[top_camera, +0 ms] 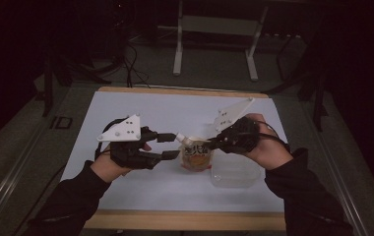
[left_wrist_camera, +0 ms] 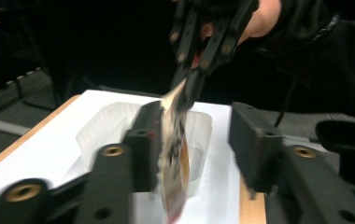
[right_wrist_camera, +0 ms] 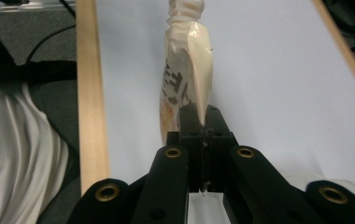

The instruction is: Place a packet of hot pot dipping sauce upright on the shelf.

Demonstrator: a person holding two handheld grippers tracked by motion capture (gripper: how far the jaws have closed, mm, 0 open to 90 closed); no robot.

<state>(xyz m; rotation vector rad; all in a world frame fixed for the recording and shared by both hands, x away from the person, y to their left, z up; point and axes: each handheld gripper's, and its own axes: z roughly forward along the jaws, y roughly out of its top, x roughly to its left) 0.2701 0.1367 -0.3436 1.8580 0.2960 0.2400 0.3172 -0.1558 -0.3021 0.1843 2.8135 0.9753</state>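
A soft spouted pouch (top_camera: 195, 153) with an orange and black print and a white cap hangs above the white table mat (top_camera: 145, 110). My right gripper (top_camera: 210, 144) is shut on the pouch's upper edge, and in the right gripper view its jaws (right_wrist_camera: 202, 119) pinch the pouch (right_wrist_camera: 185, 70) edge-on. My left gripper (top_camera: 171, 146) is open at the pouch's capped end. In the left gripper view the blurred pouch (left_wrist_camera: 175, 158) hangs in the gap of my open left gripper (left_wrist_camera: 196, 135), close against one jaw, with the right gripper (left_wrist_camera: 187, 91) holding it from above.
A clear plastic tub (top_camera: 234, 172) sits on the mat just under and in front of the right hand, and it lies behind the pouch as the tub (left_wrist_camera: 103, 126) in the left gripper view. The wooden table edge (top_camera: 185, 220) runs along the front. Table legs stand on the floor beyond.
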